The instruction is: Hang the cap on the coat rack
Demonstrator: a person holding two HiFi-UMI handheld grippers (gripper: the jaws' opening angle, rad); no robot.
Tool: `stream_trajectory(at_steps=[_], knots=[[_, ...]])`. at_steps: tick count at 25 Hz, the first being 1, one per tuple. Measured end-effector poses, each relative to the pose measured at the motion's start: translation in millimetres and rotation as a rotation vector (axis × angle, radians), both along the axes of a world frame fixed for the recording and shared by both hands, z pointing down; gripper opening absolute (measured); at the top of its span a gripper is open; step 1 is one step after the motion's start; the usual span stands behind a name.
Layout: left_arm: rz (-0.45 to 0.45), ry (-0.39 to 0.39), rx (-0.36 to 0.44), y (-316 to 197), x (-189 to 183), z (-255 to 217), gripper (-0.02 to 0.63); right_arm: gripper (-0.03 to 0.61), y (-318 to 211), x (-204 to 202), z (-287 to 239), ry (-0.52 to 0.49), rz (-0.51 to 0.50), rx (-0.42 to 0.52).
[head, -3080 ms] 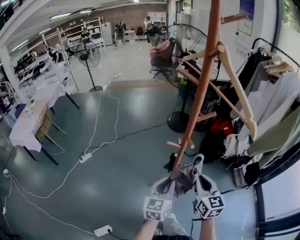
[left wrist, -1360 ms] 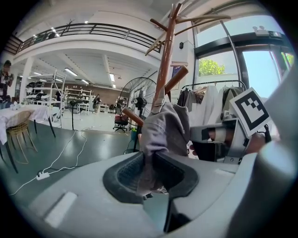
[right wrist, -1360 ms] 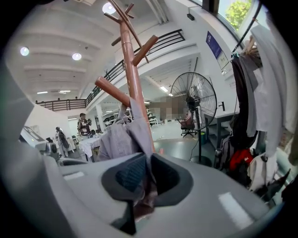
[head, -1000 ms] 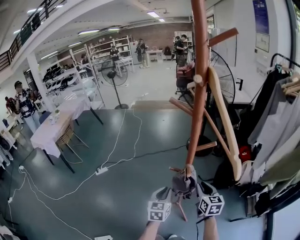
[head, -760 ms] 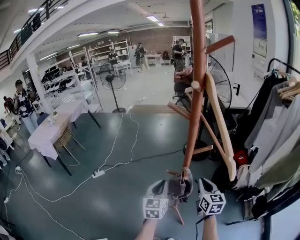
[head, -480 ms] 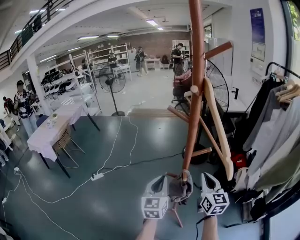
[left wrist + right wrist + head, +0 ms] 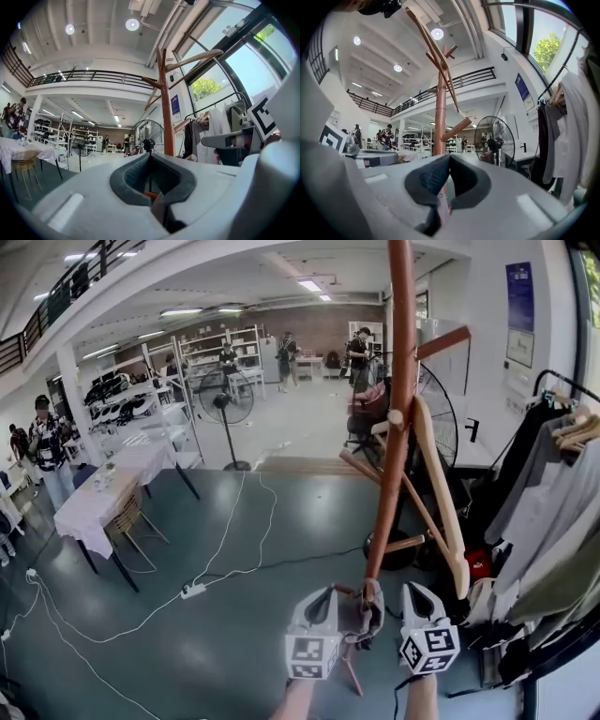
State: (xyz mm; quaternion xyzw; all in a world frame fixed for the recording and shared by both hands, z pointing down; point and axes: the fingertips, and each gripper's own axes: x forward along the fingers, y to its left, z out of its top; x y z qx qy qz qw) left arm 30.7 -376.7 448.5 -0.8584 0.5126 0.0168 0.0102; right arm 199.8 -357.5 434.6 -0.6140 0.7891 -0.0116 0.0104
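Note:
The brown wooden coat rack pole point(image 7: 394, 427) rises in the middle of the head view, with a short low peg point(image 7: 349, 590) near its foot. A grey cap point(image 7: 362, 611) hangs against the pole at that peg, between my two grippers. My left gripper point(image 7: 323, 601) is shut on the cap's left side. Fabric shows pinched at the base of its jaws in the left gripper view point(image 7: 149, 157). My right gripper point(image 7: 412, 598) sits just right of the pole, also shut with a strip of fabric between its jaws point(image 7: 450, 157). The pole point(image 7: 165, 103) point(image 7: 439, 112) stands straight ahead of both.
A wooden hanger point(image 7: 441, 493) hangs from an upper peg. A clothes rail with garments point(image 7: 553, 484) stands to the right, and a fan point(image 7: 441, 399) is behind the rack. Another pedestal fan point(image 7: 225, 395), a cloth-covered table point(image 7: 103, 502) and floor cables point(image 7: 225, 540) lie to the left.
Since three seconds ago the cap has come up against the pole at the low peg. Over the last second the grippers have barely moved; the right one drifted slightly right.

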Motion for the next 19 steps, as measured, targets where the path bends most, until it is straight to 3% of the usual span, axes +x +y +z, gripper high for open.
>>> stream_trajectory(at_steps=[6, 19], knots=[[-0.051, 0.004, 0.003, -1.5, -7.1, 2.2, 0.009, 0.003, -0.3, -3.4, 10.9, 0.006, -0.004, -0.012], [-0.011, -0.02, -0.043, -2.3, -8.8, 22.1, 0.009, 0.003, -5.5, -11.3, 20.3, 0.015, -0.015, -0.007]])
